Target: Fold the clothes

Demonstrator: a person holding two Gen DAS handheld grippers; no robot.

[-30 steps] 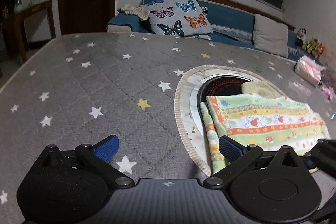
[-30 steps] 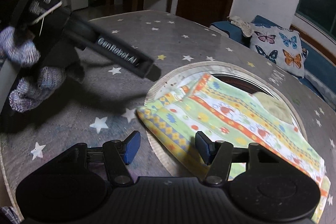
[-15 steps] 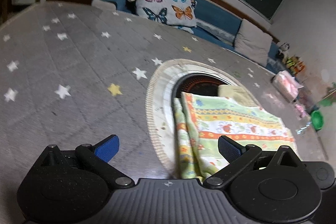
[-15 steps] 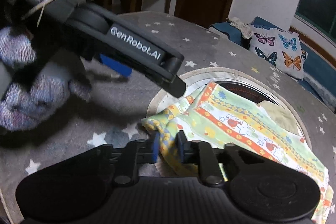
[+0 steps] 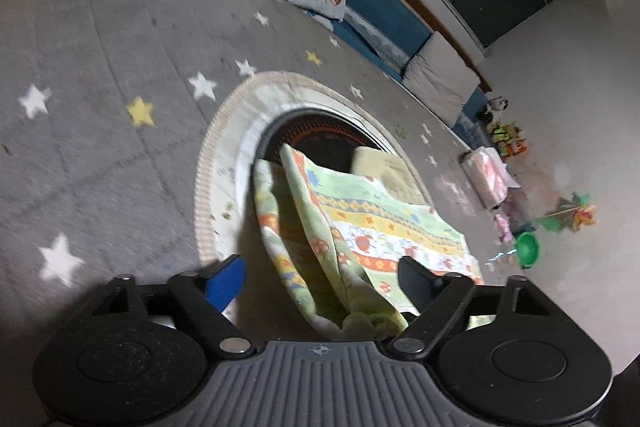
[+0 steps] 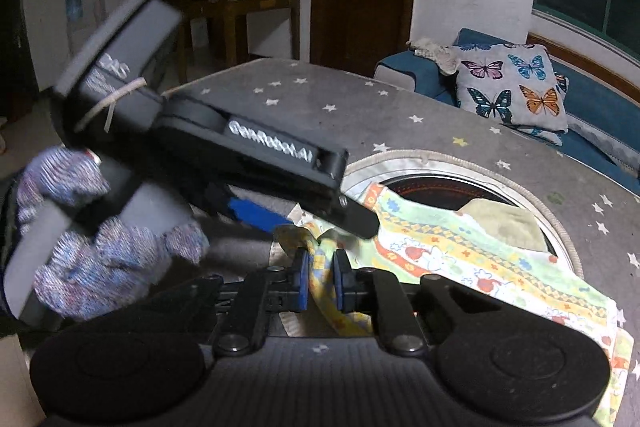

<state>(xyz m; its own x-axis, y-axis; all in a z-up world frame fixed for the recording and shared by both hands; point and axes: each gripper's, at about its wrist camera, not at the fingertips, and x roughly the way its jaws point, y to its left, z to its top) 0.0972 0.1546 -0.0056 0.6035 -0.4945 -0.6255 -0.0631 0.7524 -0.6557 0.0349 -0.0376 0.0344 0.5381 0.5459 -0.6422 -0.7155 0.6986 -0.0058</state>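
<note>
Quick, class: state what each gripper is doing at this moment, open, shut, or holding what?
Left gripper: open, the patterned cloth bunched between its fingers, not clamped.
Right gripper: shut on the patterned cloth's corner.

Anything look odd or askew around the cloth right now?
The cloth lies over a round dark opening in the table cover, not on a flat surface. The right claw pinches one bunched corner; the left claw is open around the cloth.
</note>
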